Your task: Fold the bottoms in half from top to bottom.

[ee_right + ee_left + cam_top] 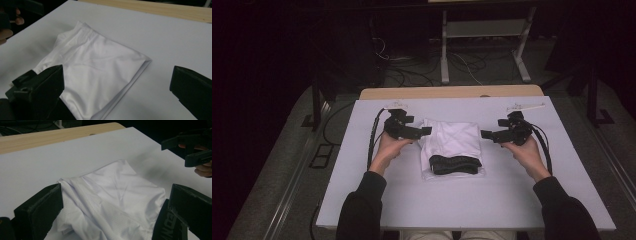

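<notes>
A folded white garment (pixel 451 142) lies in the middle of the white table, with a black band (pixel 455 164) across its near end. My left gripper (pixel 426 131) hovers at the garment's left edge, jaws wide apart and empty; the left gripper view looks over the white cloth (pixel 117 200) with the black band (pixel 167 225) at lower right. My right gripper (pixel 486 134) hovers at the garment's right edge, jaws spread wide with nothing between them; its view shows the folded cloth (pixel 95 67) below and between the jaws.
The white table top (pixel 472 200) ends in a wooden strip (pixel 452 92) at the far side. Beyond it the dark floor holds cables and a metal stand (pixel 484 45). The other gripper (pixel 192 147) shows at the left gripper view's upper right.
</notes>
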Demonstrator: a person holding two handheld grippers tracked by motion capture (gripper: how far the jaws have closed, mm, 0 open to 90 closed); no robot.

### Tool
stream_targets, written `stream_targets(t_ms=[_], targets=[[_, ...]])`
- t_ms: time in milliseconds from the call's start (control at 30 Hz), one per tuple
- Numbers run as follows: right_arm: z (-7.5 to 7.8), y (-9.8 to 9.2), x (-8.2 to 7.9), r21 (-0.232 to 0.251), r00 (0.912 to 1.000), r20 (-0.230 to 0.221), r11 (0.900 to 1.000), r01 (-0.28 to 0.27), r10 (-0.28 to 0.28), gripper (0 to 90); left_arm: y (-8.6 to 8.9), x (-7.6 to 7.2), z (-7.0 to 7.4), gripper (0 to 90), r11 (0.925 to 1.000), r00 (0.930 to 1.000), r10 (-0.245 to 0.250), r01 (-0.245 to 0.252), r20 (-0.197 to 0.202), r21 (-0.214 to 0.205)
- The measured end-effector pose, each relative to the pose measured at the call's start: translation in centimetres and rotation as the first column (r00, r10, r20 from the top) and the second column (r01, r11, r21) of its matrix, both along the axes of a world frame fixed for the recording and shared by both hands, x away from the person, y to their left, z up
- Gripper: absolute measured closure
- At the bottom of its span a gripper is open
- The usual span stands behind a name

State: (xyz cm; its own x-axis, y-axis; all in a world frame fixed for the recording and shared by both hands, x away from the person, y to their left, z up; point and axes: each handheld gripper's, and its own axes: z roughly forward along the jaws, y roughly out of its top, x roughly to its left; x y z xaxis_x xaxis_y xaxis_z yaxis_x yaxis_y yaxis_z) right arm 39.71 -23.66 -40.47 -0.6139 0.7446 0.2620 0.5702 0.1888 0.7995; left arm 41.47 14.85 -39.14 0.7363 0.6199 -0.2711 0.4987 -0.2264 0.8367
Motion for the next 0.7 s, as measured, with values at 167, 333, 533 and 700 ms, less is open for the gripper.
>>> stream_targets(t_ms=[167,333,533,700], targets=[[-0.1,-0.2,-1.3,-0.004,0.9999,0.004,0.9999,-0.016,0.016,0.0,0.6,-1.5,0.1,0.0,0.9999,0.9995,0.004,-0.003,0.030,-0.017],[-0.1,-0.6,-2.9,0.006,0.9997,0.010,0.9998,-0.021,0.021,0.0,0.9,-3.2,-0.2,0.0,0.9996,0.9988,-0.006,0.007,0.048,-0.026],[-0.1,-0.8,-4.7,0.001,0.9990,0.026,0.9994,-0.036,0.036,0.0,0.9,-5.3,-0.4,0.0,0.9992,0.9970,-0.033,0.035,0.070,-0.020],[-0.5,-0.9,-6.0,-0.009,0.9984,0.033,0.9989,-0.046,0.046,0.0,1.1,-6.8,-0.7,0.0,0.9989,0.9953,-0.041,0.043,0.088,-0.020]])
